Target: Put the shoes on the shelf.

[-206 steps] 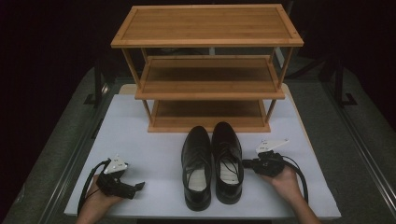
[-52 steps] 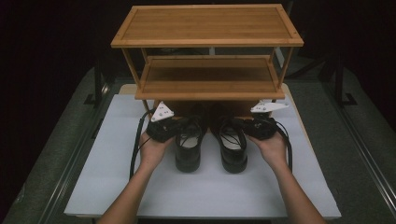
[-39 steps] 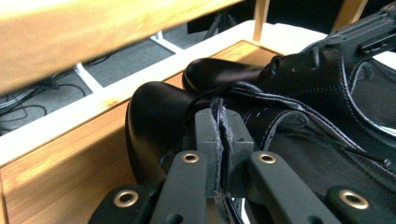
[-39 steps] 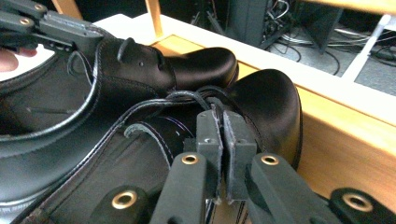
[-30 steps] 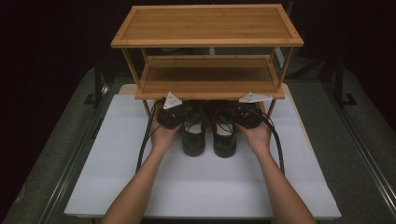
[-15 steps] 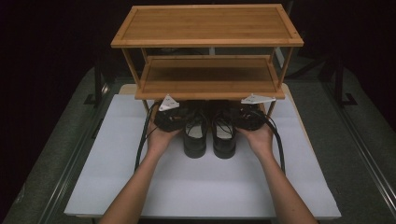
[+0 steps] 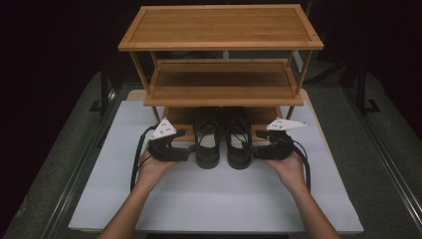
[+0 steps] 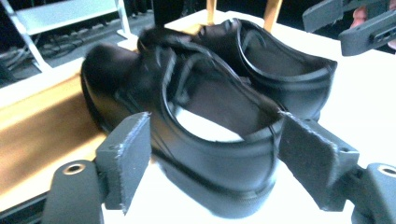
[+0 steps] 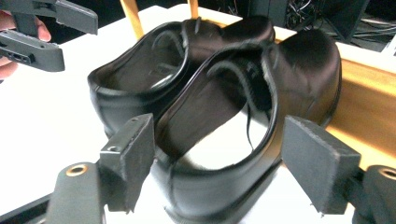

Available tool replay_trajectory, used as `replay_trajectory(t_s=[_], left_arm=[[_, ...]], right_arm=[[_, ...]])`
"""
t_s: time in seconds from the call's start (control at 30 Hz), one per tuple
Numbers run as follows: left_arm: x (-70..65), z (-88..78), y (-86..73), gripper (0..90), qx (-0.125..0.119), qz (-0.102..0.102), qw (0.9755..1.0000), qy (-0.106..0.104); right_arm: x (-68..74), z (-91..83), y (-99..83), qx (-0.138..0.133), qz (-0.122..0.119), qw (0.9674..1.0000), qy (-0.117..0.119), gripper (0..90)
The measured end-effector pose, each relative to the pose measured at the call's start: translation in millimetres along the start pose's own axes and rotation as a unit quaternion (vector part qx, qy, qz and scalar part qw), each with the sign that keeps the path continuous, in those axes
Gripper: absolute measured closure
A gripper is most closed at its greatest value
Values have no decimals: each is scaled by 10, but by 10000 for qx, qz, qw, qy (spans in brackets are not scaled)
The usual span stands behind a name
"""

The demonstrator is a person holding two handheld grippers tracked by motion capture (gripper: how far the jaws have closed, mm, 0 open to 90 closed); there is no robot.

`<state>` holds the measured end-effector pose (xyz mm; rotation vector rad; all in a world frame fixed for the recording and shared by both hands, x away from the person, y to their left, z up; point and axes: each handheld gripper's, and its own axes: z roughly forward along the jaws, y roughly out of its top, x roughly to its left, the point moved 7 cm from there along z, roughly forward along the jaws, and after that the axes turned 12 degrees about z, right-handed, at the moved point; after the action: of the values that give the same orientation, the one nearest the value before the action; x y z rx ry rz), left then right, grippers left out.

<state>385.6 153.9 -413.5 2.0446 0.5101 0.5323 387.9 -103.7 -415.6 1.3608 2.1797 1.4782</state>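
Two black leather shoes, we're parking them toes-first on the bottom shelf (image 7: 179, 115) of the bamboo shoe rack (image 7: 219, 30); heels are still sticking out over the white table (image 7: 209, 199).

We're judging handling: each shoe is looking moderately heavy for one claw, sole stiff, upper leather soft enough to buckle at the collar, and the polished surface is likely slippery. Best hold looks like the heel counter, pads across its sides, where the shoe is firmest.

Left shoe (image 7: 207, 142) and right shoe (image 7: 239, 144) are sitting side by side, touching or nearly so, laces toward the rack. Both are glossy black lace-ups with dark insoles and a thick black sole edge.

Left gripper (image 7: 188, 153) is sitting just beside the left shoe's outer side. In the left gripper view its jaws have just been opening, now standing wide with the heel (image 8: 224, 177) between the pads (image 8: 128, 156), not pressed. Right gripper (image 7: 253, 150) is mirroring this on the right shoe; jaws have just been opening too, wide around the heel (image 9: 219, 186), pads (image 9: 317, 163) clear of the leather.
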Motion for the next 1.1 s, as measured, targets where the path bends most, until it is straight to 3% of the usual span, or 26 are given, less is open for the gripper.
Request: replay_trajectory(t_s=[0.17, 0.4, 0.53, 0.6, 0.73, 0.83, 1.1], left_arm=[[-94, 64, -246, 182, 219, -25, 9997, -73], [-182, 308, -458, 106, 626, 99, 9977, -231], [-209, 411, -498, 98, 678, 180, 9972, -265], [-226, 487, -538, 93, 799, 318, 9960, -260], [-256, 588, -570, 92, 895, 376, 9949, -282], [-265, 614, -580, 91, 1035, 500, 9930, -286], [-303, 651, -558, 115, 1050, 568, 9925, -269]], right_arm=[[-20, -11, -228, 175, -10, 9998, 58, 213], [-163, 178, -538, 676, 109, 9977, 0, 145], [-185, 270, -601, 832, 78, 9965, -79, 133], [-181, 355, -638, 913, 12, 9958, -34, 133], [-153, 452, -695, 1065, -44, 9943, -6, 124], [-144, 490, -698, 1069, -36, 9943, -35, 112], [-71, 540, -688, 976, -35, 9952, 21, 143]])
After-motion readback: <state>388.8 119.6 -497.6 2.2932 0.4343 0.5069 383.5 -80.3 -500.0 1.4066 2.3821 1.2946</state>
